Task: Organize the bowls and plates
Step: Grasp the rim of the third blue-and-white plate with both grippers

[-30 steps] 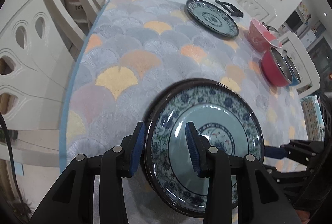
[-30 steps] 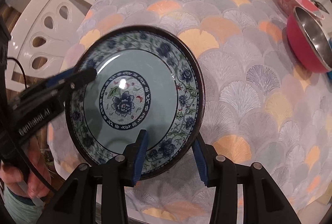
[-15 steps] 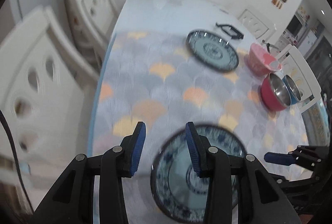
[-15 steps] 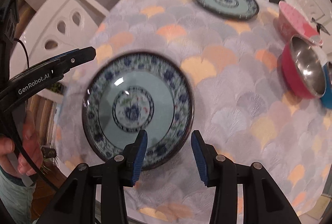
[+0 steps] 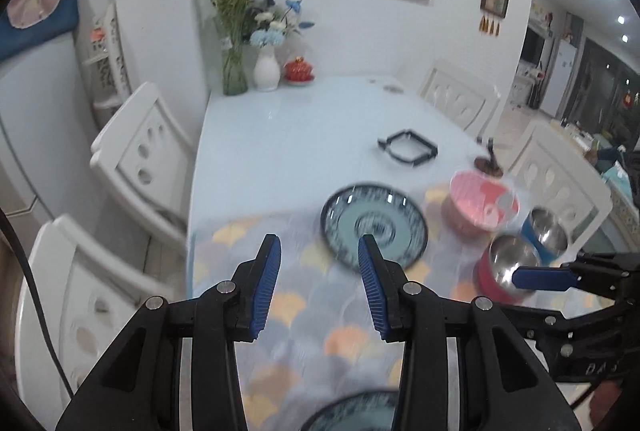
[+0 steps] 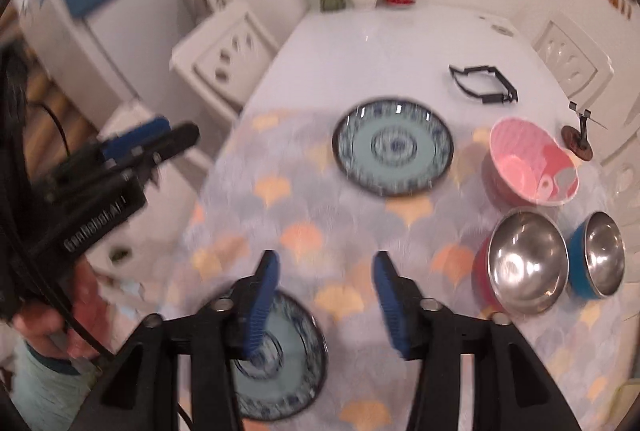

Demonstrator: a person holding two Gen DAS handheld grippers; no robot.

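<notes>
A blue-patterned plate (image 6: pixel 288 363) lies on the scallop-patterned cloth (image 6: pixel 320 231) near the front edge, under and behind my right gripper's left finger. A matching plate (image 5: pixel 374 227) (image 6: pixel 394 145) rests farther back. At the right stand a pink bowl (image 6: pixel 532 167), a red steel-lined bowl (image 6: pixel 524 267) and a blue steel-lined bowl (image 6: pixel 600 259). My left gripper (image 5: pixel 320 287) hangs above the cloth, its jaws opening with nothing between them. My right gripper (image 6: pixel 326 301) is likewise opening and holds nothing. Each gripper shows in the other's view, well off the table.
A black frame-like object (image 6: pixel 484 85) and a small dark stand (image 6: pixel 580 143) lie on the bare white tabletop (image 5: pixel 288 135) behind the cloth. Vases with flowers (image 5: pixel 266 71) stand at the far end. White chairs (image 5: pixel 140 151) line both sides. A person's hand (image 6: pixel 48 327) holds the left gripper.
Both grippers have risen and tilted up away from the near plate, whose rim stood between their fingers a second ago. The plate stays on the cloth. Both jaws have widened.
</notes>
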